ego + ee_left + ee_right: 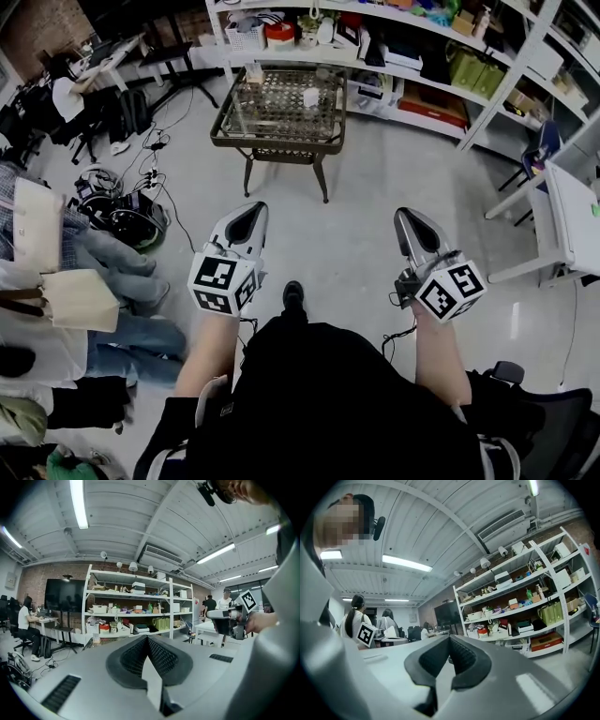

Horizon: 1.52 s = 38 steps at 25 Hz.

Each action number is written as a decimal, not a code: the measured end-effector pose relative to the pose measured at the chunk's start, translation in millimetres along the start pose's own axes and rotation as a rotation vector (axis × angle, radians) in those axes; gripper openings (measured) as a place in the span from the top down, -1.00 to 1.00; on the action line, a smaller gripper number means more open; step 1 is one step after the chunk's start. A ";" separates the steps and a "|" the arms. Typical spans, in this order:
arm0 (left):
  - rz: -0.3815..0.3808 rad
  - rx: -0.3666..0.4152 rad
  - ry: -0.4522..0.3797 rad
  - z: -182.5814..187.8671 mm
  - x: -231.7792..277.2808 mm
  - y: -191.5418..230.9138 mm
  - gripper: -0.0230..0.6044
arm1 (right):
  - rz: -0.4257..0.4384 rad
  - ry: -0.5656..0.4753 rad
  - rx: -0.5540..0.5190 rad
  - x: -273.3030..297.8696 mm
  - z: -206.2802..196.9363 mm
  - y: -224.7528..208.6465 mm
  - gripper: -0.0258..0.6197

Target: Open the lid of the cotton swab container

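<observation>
Left gripper (pixel 250 210) and right gripper (pixel 411 218) hovering side by side over floor (pixel 375 187), both pointing toward table (pixel 277 146). Jaws of each pressing together, clenched on nothing. Container (pixel 311 97), small and white, sitting on table top, right of centre, well apart from both grippers. Lid state too small for telling. Shelves (pixel 422 56) standing behind table. People (pixel 66 281) showing at left edge.

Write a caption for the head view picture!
Left gripper and right gripper, both shut and empty, point toward a low table holding a small white container.
</observation>
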<state>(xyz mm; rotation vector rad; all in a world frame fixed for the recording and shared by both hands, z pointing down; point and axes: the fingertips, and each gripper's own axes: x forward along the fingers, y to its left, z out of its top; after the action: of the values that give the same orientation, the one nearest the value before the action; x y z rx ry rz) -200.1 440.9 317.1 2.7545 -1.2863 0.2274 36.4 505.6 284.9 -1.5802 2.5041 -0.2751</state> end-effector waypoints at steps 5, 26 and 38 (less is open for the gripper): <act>-0.014 -0.010 0.013 -1.0 37.4 37.7 0.93 | -0.007 0.010 0.021 52.3 -2.4 -13.1 0.89; -0.063 -0.037 0.044 5.1 144.3 164.4 0.93 | -0.029 0.096 0.058 217.0 -15.6 -36.7 0.89; -0.038 -0.037 0.094 -3.4 179.5 196.5 0.93 | -0.053 0.086 0.122 256.8 -26.8 -87.5 0.89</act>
<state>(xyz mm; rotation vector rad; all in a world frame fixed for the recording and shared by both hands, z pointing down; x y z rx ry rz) -237.5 180.2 355.7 2.6993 -1.2025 0.3222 -2.7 238.2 321.1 -1.6209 2.4578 -0.5035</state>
